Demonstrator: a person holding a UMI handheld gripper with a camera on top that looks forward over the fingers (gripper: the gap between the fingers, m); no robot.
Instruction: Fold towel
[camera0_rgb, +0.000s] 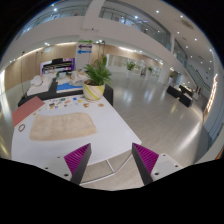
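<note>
The towel (62, 125) lies spread flat on the white desk (110, 125), a beige rectangle just ahead of my left finger and a little to its left. My claw (112, 160) hangs released above the near desk edge with nothing between its pads (78, 156), so I judge the fold has not begun.

To do the approach well, I would steer left and down toward the towel's near edge, come in low with one finger sliding under the cloth, and pinch a corner rather than the middle, so the fold lifts cleanly. The cloth looks thin and limp, so it may bunch.

A pinkish flat sheet (27, 109) lies just left of the towel. A potted plant (96, 78) stands beyond it, well apart.
</note>
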